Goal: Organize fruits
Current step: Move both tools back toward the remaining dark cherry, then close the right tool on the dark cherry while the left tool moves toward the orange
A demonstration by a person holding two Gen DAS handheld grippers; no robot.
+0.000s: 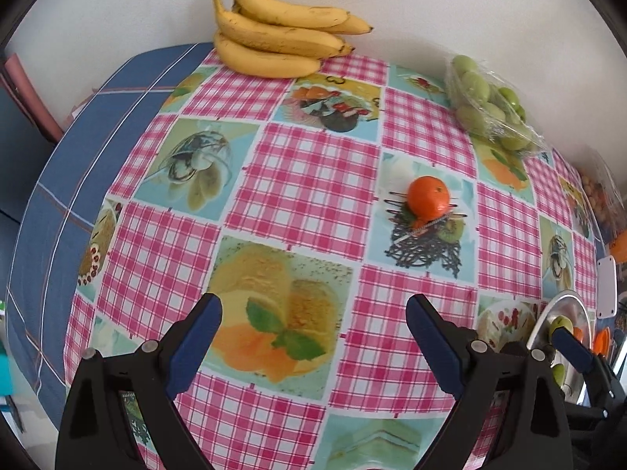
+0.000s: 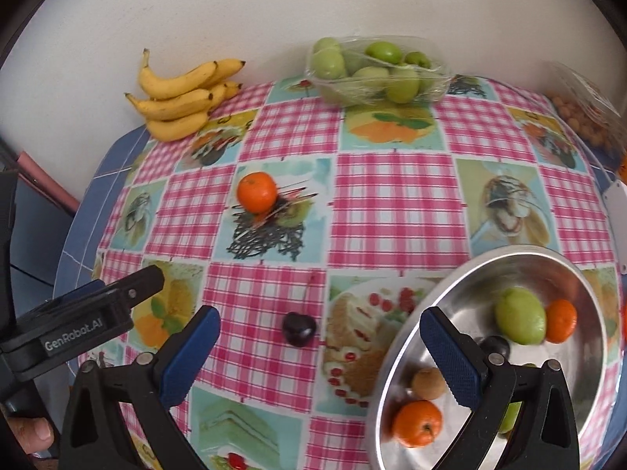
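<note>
From the left wrist, the left gripper (image 1: 313,337) is spread wide and holds nothing, hovering over the tablecloth (image 1: 305,180); a tangerine (image 1: 428,194) lies ahead.

From the right wrist, the right gripper (image 2: 319,348) gapes empty, a dark plum (image 2: 299,328), possibly, between its fingers, the bowl (image 2: 411,313) beside.

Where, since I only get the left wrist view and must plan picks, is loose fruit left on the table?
Observer: Besides the orange, a dark fruit lies on the cloth, left of the bowl.
Operator: Is the right gripper holding anything?
Observer: No. The right gripper is open and empty, with the dark fruit just ahead of it.
Operator: Anything in the bowl I can't see?
Observer: A brown fruit sits near its front rim.
</note>
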